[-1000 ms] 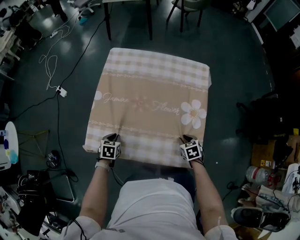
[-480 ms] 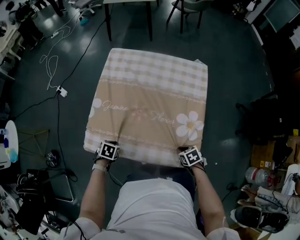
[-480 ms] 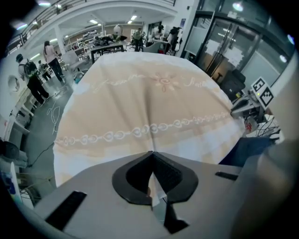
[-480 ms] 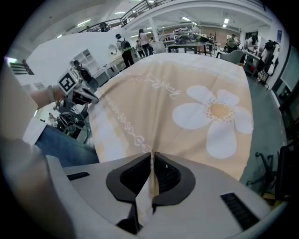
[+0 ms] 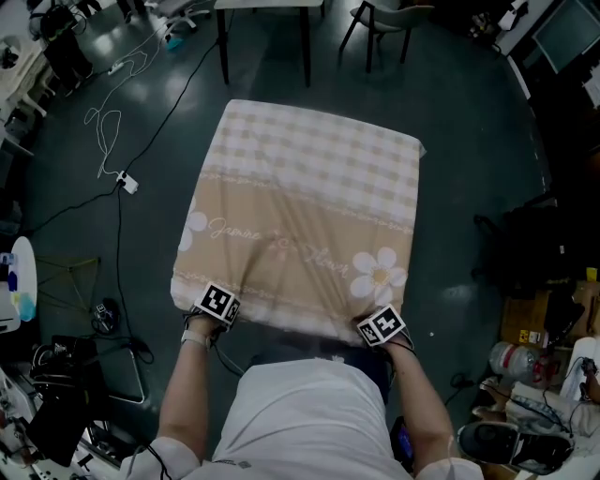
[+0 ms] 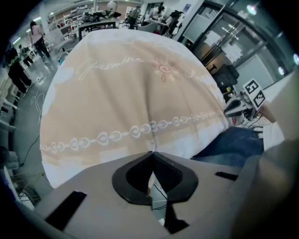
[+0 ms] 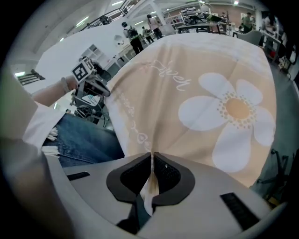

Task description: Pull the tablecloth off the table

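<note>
**Task item.** The tablecloth (image 5: 309, 206) is beige with checked bands, script lettering and a white daisy print. It lies spread over the desk and covers the whole top. Its near hem hangs toward the person.

**Tools.** The left tool (image 6: 151, 156) has its jaws closed tight on the near hem at the left corner, with fabric pinched between the pads. The right tool (image 7: 153, 156) is likewise clamped on the hem at the near right corner, and a fold of cloth runs down through the jaws. Creases run from both grips up into the cloth.

**Surroundings.**
- A dark floor (image 5: 469, 141) lies on all sides of the desk.
- Loose cables (image 5: 105, 122) trail across the floor to the left and end at a white plug block (image 5: 126, 184), near the cloth's left edge but apart from it.
- Beyond the far edge stand the legs of a second desk (image 5: 305, 47) and a chair (image 5: 375, 23), both apart from the cloth.
- A black bag-like object (image 5: 525, 253) sits well off to the right.
- The person's torso (image 5: 309, 412), in a white shirt, stands just at the near edge between the two arms.

**Containers.**
- A brown carton (image 5: 525, 323) stands at the right margin. Its contents are not discernible.
- A clear bottle (image 5: 511, 358) lies just beside the carton. Its fill cannot be told.
- A shoe (image 5: 497, 439) rests on the floor nearby.
</note>
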### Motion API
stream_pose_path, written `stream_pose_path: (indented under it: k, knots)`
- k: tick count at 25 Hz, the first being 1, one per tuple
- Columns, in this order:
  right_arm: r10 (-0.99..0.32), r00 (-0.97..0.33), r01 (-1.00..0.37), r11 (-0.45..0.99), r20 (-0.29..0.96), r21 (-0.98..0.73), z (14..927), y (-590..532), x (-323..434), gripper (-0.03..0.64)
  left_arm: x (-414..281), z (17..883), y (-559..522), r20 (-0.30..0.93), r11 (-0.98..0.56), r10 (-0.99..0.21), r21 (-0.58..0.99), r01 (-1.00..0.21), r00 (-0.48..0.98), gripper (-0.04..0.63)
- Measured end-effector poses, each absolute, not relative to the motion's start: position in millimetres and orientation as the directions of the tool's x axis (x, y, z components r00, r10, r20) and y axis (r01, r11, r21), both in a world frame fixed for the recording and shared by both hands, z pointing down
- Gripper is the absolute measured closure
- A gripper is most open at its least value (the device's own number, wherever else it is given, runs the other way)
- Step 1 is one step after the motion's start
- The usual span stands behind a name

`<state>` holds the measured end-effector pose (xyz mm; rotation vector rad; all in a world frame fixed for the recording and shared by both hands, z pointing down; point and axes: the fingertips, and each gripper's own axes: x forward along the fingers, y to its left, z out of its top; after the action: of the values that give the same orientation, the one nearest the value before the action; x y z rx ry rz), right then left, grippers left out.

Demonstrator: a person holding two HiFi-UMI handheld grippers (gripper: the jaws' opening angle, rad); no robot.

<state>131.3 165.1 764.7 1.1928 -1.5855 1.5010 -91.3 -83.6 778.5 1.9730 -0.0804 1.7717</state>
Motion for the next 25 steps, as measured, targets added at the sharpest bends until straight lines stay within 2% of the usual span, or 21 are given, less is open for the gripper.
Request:
stream_pose_path:
  k: [5, 8, 15, 19, 25]
  knots:
    - [-0.129, -0.376, -0.926, 0.025, 0.918, -0.376, 758, 157, 149, 0.575, -94, 779, -87, 0.956, -0.897, 0.256, 0.291, -0.333, 0.147, 0.581]
    - [-0.144, -0.349, -0.937, 0.043, 0.926, -0.346, 742, 144, 188, 0.543, -90, 778, -88, 0.966, -0.908, 0.225, 0.255, -0.332, 0.125, 0.581]
    - [-0.335, -0.103, -0.994, 0.004, 0.936, -0.108, 711, 74, 332, 0.477, -86, 774, -81, 0.992, -0.941, 0.120, 0.122, -0.316, 0.026, 0.580]
    - [-0.415, 0.006, -1.000, -0.017, 0.910, -0.002, 704, 24, 407, 0.414, -88, 775, -85, 0.997, -0.917, 0.080, 0.078, -0.392, 0.011, 0.580]
    - [-0.475, 0.067, -0.997, -0.064, 0.878, 0.042, 709, -33, 485, 0.385, -93, 771, -98, 0.999, -0.865, 0.050, 0.033, -0.500, -0.021, 0.581]
